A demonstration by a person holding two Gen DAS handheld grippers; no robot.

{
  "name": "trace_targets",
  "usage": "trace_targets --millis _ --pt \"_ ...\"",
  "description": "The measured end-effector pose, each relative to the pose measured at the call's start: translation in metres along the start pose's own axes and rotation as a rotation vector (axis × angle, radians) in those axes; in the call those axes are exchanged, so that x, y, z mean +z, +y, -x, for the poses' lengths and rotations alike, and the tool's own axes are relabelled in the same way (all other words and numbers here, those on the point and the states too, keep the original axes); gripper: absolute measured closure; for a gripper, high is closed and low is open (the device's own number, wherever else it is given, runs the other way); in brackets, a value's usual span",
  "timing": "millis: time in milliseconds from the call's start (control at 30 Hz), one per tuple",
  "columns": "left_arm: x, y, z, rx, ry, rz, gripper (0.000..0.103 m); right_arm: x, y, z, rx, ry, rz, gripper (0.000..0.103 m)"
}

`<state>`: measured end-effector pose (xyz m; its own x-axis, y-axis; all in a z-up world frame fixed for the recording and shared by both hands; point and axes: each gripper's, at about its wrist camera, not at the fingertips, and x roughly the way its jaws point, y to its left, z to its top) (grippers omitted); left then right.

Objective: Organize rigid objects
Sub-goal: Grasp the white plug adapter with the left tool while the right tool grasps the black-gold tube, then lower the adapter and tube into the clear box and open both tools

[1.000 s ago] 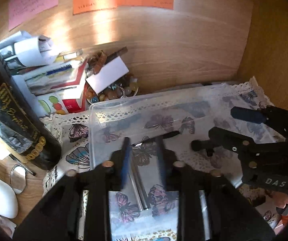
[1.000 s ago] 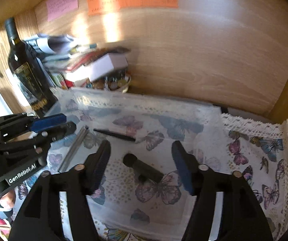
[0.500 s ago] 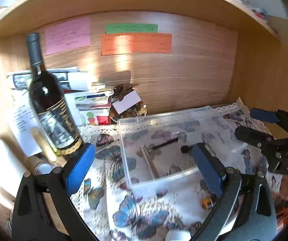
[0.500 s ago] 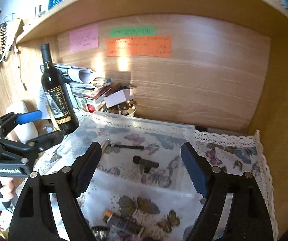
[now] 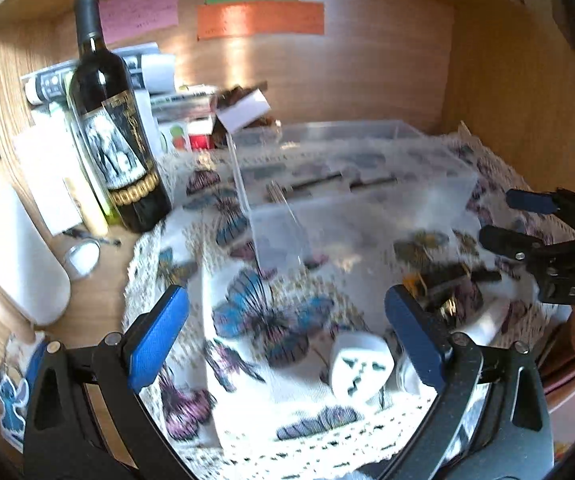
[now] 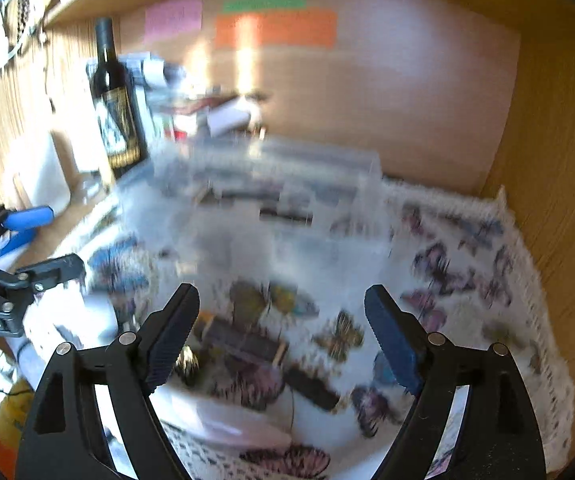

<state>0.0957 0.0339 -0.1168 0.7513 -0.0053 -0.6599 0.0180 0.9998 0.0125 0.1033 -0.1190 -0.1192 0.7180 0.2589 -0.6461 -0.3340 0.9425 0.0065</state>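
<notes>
The wide-open left gripper is hanging just above the white plug, sitting at the frame's lower middle, nearer than the wide-open right gripper.

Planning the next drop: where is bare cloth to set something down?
Free: butterfly tablecloth between clear plastic bin and white plug adapter; also its right side beyond the bin. Crowded: around the wine bottle, and the dark items right of the adapter.

Left tongs: fingers spread wide, nothing between them. Right tongs: likewise spread wide, nothing held. Each sits near, at the other's side, level.
</notes>
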Motion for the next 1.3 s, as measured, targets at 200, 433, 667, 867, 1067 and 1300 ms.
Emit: trace_targets --millis 200,433,667,867,1067,1300 --pt "-0.020 -0.011 -0.009 -0.029 0.045 -0.007 0.003 -0.019 -0.002 -0.022 0.045 0.107 0.014 0.022" --pt "-0.028 -0.015 -0.026 -0.080 0.105 0.009 0.023 -0.018 -0.003 -0.045 0.097 0.192 0.059 0.034" --pt "-0.032 -0.016 -0.036 -0.131 0.148 0.016 0.055 -0.016 0.006 -0.065 0.139 0.254 0.117 0.047" --pt "-0.033 -0.019 -0.037 -0.124 0.137 0.002 0.066 -0.012 0.012 -0.066 0.138 0.241 0.143 0.077" --pt "-0.023 -0.003 -0.028 -0.087 0.093 0.036 0.066 -0.013 0.017 -0.056 0.103 0.193 0.148 0.081" --pt "0.002 0.016 -0.006 -0.040 0.003 0.062 0.066 0.000 0.010 -0.022 0.079 0.074 0.094 0.081"
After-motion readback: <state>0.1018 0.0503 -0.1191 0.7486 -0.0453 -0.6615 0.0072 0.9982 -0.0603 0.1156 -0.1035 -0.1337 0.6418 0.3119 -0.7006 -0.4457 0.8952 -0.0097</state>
